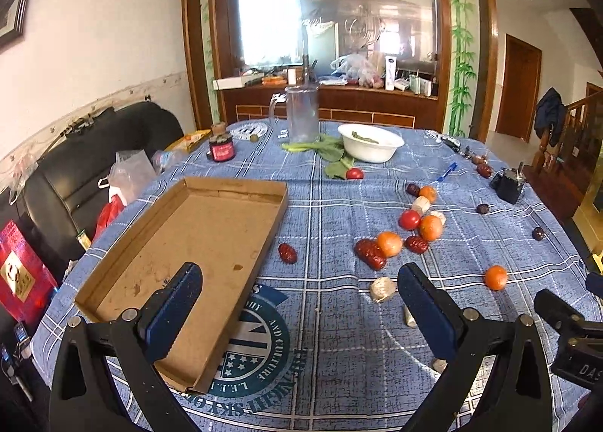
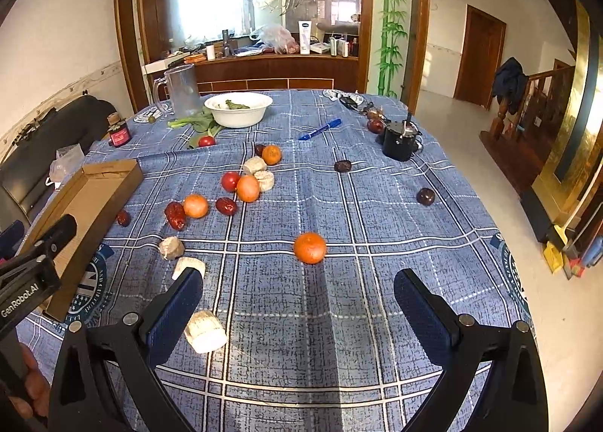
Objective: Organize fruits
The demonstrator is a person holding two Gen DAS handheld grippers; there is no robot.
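A shallow cardboard tray (image 1: 211, 187) lies empty on the blue checked tablecloth; its end shows in the right wrist view (image 2: 109, 168). Scattered fruit lies to its right: several mandarins (image 1: 389, 243), cherry tomatoes (image 1: 409, 219), red dates (image 1: 287, 253) and pale cut pieces (image 1: 382, 289). A lone mandarin (image 2: 309, 247) sits just ahead of my right gripper (image 2: 297, 294), which is open and empty. My left gripper (image 1: 299, 290) is open and empty, its left finger over the tray's near part. A pale piece (image 2: 205, 331) lies by the right gripper's left finger.
A white bowl (image 1: 371, 142), leafy greens (image 1: 331, 151), a clear jug (image 1: 301, 113) and a red-labelled jar (image 1: 221, 147) stand at the table's far side. A blue pen (image 2: 320, 129) and a black pot (image 2: 400, 141) lie far right. A black sofa (image 1: 94, 153) borders the left edge.
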